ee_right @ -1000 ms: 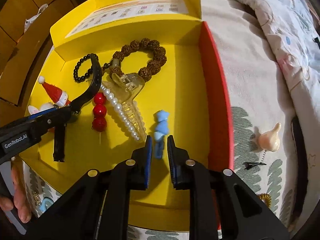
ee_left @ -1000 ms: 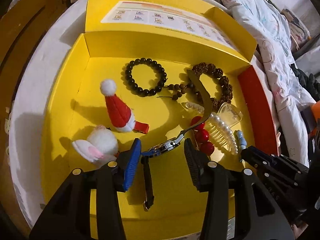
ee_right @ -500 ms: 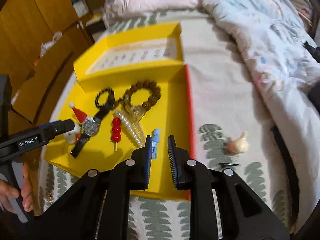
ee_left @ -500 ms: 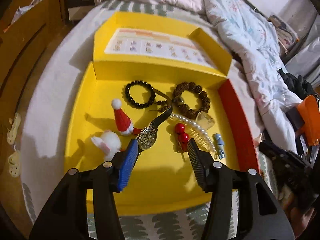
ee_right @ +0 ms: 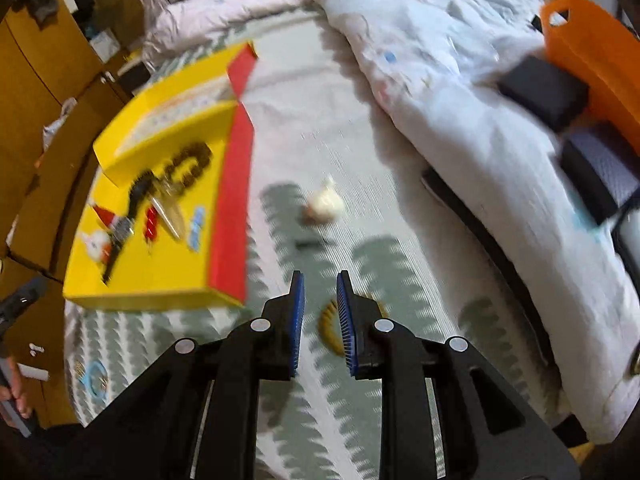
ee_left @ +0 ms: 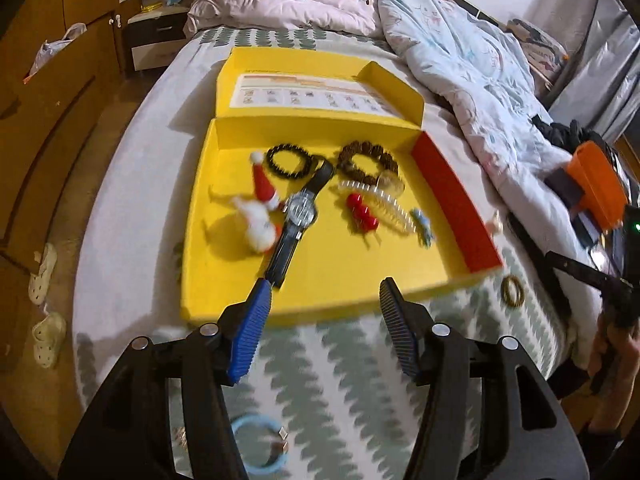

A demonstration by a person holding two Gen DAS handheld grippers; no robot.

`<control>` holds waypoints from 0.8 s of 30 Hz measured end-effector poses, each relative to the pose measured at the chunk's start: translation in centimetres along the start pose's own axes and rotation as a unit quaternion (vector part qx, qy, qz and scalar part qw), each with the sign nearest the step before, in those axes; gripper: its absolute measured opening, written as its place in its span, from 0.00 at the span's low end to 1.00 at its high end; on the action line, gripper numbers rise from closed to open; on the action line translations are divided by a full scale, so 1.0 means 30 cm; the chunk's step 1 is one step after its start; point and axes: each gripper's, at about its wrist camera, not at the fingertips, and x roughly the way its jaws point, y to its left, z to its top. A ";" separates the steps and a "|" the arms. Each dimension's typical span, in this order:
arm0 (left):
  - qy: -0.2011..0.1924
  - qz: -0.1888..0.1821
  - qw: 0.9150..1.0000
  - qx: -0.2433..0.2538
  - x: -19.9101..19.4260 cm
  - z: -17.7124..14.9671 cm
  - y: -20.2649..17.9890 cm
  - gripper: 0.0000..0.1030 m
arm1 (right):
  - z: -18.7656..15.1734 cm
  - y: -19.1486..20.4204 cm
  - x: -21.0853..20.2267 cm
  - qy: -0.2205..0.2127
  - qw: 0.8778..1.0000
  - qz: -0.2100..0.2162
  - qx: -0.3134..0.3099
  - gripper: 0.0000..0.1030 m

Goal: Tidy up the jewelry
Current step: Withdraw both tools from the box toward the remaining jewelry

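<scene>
Several pieces already lie in the yellow box (ee_left: 320, 280) ahead of the opening, empty left tool (ee_left: 324, 300); a blue ring (ee_left: 260, 446) beneath it and a brown coil (ee_right: 330, 326) under the near-closed, empty right tool (ee_right: 320, 300) remain on the bed.

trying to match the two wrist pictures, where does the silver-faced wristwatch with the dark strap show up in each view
Left wrist: silver-faced wristwatch with the dark strap lies mid-picture in the yellow cardboard box, just beyond the left gripper, whose jaws are opening with nothing between them.
Right wrist: watch is far left, blurred, in the box.
Shared landmark: the box's red side wall.
</scene>
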 end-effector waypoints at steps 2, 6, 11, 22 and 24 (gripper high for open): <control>0.004 0.003 1.000 -0.001 -0.019 -0.040 0.012 0.55 | -0.032 -0.004 0.018 0.018 1.000 0.001 -0.006 0.22; 0.027 0.004 1.000 -0.001 -0.038 -0.128 0.033 0.55 | -0.079 0.018 0.038 0.042 0.999 0.007 -0.012 0.22; 0.062 0.006 0.998 0.003 -0.024 -0.228 0.064 0.58 | -0.135 0.066 0.045 0.060 0.998 0.004 -0.031 0.22; 0.122 0.012 0.992 -0.018 0.082 -0.324 0.167 0.58 | -0.166 0.066 0.102 0.089 0.995 -0.008 -0.038 0.21; 0.120 0.000 0.993 -0.015 0.085 -0.320 0.168 0.58 | -0.162 0.060 0.111 0.093 0.995 -0.015 -0.041 0.21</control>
